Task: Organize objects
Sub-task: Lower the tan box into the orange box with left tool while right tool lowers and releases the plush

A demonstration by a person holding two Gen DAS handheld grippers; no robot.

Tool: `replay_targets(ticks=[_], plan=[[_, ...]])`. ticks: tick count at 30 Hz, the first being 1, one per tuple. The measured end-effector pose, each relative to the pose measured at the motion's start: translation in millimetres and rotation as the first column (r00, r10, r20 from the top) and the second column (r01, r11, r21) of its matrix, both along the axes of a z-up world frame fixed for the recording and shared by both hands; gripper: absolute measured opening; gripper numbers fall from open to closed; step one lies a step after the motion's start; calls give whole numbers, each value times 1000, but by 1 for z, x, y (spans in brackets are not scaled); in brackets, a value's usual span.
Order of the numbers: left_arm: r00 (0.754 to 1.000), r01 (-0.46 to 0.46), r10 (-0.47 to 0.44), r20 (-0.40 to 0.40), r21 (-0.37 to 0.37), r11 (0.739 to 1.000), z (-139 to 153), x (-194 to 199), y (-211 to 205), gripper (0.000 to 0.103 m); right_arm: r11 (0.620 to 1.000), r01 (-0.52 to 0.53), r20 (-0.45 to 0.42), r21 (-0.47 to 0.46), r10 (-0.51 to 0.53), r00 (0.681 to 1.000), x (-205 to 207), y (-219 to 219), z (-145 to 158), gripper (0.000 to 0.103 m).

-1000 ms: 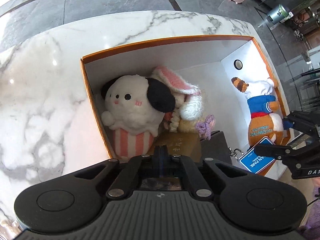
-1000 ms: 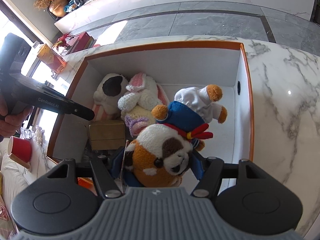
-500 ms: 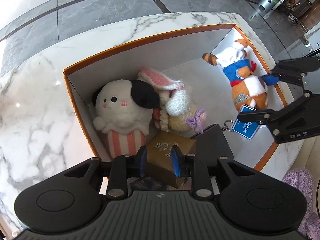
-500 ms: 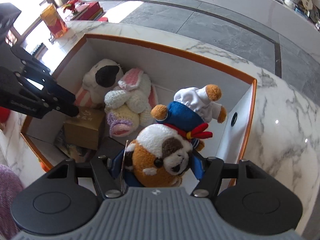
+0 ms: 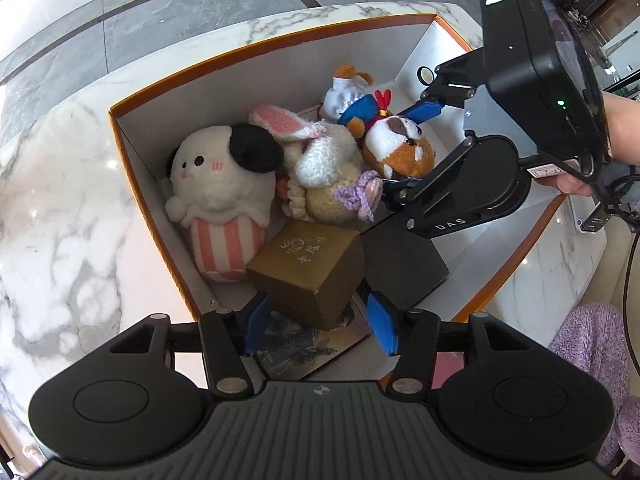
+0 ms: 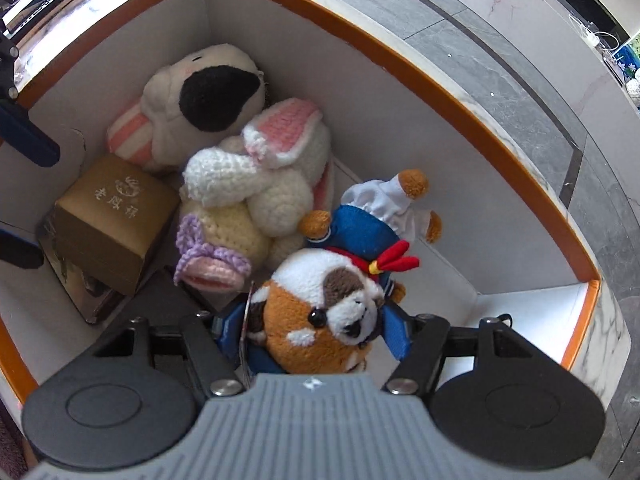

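Note:
My left gripper (image 5: 320, 328) hangs over the near end of an orange-rimmed white box (image 5: 240, 56). Its jaws are opening, and a gold cardboard box (image 5: 312, 268) rests between the blue pads (image 5: 382, 328), which stand clear of it. My right gripper (image 6: 314, 336) is down inside the orange-rimmed box (image 6: 360, 28). Its jaws ease open slightly, with the pads still on the head of an orange-and-white plush dog in a sailor suit (image 6: 320, 316). That plush dog (image 5: 400, 148) leans against a crochet rabbit (image 6: 260, 184).
A white plush with a black ear and striped base (image 5: 220, 184) fills the box's far left. A black flat item (image 5: 404, 264) and a printed card (image 5: 300, 344) lie on the floor of the box. Marble counter (image 5: 60, 200) surrounds the box. A person's hand (image 5: 580, 184) holds the right tool.
The left jaws went from shut to wide apart around the gold box. The right gripper rolled and sank into the box, bringing the plush dog down beside the rabbit.

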State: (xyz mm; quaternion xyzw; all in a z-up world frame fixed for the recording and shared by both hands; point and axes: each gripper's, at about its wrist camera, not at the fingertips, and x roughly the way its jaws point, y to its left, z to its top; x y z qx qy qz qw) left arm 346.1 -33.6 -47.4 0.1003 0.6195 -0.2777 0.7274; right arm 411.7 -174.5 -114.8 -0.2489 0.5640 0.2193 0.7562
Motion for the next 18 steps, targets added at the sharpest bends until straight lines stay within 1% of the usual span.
replay_targets(ticks=[1,4,7,9,11,12,13,14,16,17,18], plan=[[1000,2,-2,2,2,1000,-1,-1,0,66,1000,-1,7,-1,1,1000,0,1,-1,73],[1000,12,-12,0,16,1000,-5,-3,-2,68,1000,2,21,3,-2,1000,-1,-1,-1,75],[1000,26,-26,10,13,1000,-5,-4,-3,67,1000,11,50,12,-11,999,-6,-8,9,79],[999,33,-33,8,1,999,-7,-3,-3,61,1000,13,84,25,-16,996,-11,-12,20,79],[1000,31,-31,2,-11,999,-9,-2,-3,49,997,21,125,70,-30,992,-18,-16,37,77],[1000,31,-31,0,-10,999,-10,-1,-3,46,994,23,130,109,-38,991,-22,-18,46,71],[999,34,-34,6,0,999,-10,0,-4,43,987,28,120,156,-47,992,-25,-21,54,61],[999,32,-32,8,4,999,-10,1,-3,40,976,39,94,214,-60,994,-28,-24,61,57],[1000,29,-29,4,5,1000,-10,4,-1,37,942,69,10,328,-76,997,-35,-19,66,50],[1000,23,-23,3,4,1000,-10,5,0,36,927,87,-34,366,-80,996,-35,-18,64,48],[1000,20,-20,1,4,1000,-10,6,1,35,916,104,-70,389,-82,994,-36,-15,60,45]])
